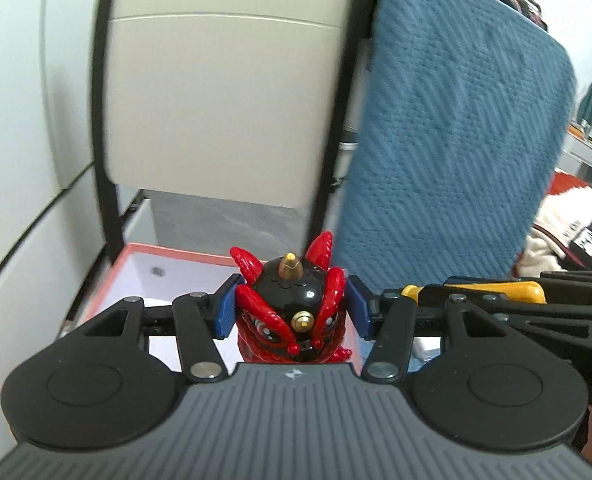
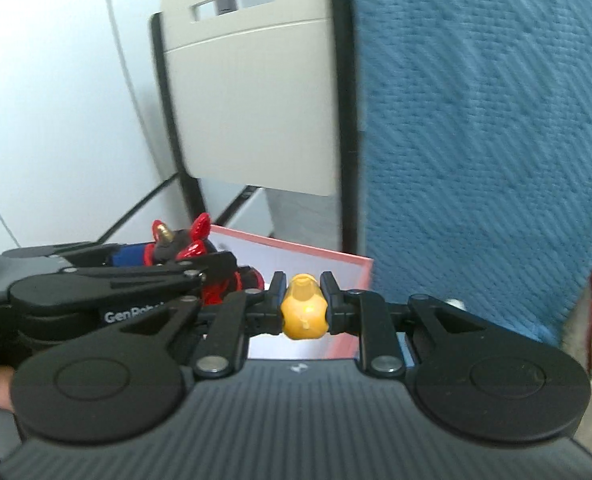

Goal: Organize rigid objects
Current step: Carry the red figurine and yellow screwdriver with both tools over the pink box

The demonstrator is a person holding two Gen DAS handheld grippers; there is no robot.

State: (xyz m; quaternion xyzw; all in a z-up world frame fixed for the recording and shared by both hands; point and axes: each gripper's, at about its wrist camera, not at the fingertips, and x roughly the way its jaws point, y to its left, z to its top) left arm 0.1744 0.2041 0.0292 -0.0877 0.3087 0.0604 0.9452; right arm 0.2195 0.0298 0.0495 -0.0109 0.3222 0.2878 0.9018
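Note:
My left gripper (image 1: pixel 292 310) is shut on a red and black horned toy figure (image 1: pixel 294 312) with gold studs, held above an open pink-rimmed white box (image 1: pixel 144 258). My right gripper (image 2: pixel 303 304) is shut on a yellow toy figure (image 2: pixel 303 308) and holds it over the same box (image 2: pixel 307 258), close beside the left gripper. The red toy also shows in the right wrist view (image 2: pixel 184 246), and the yellow toy shows at the right of the left wrist view (image 1: pixel 475 290).
A beige folding chair (image 1: pixel 224 92) with black frame stands behind the box. A blue towel (image 1: pixel 455 128) hangs over a chair back to the right. White and black clothing (image 1: pixel 567 236) lies at far right. A white wall is on the left.

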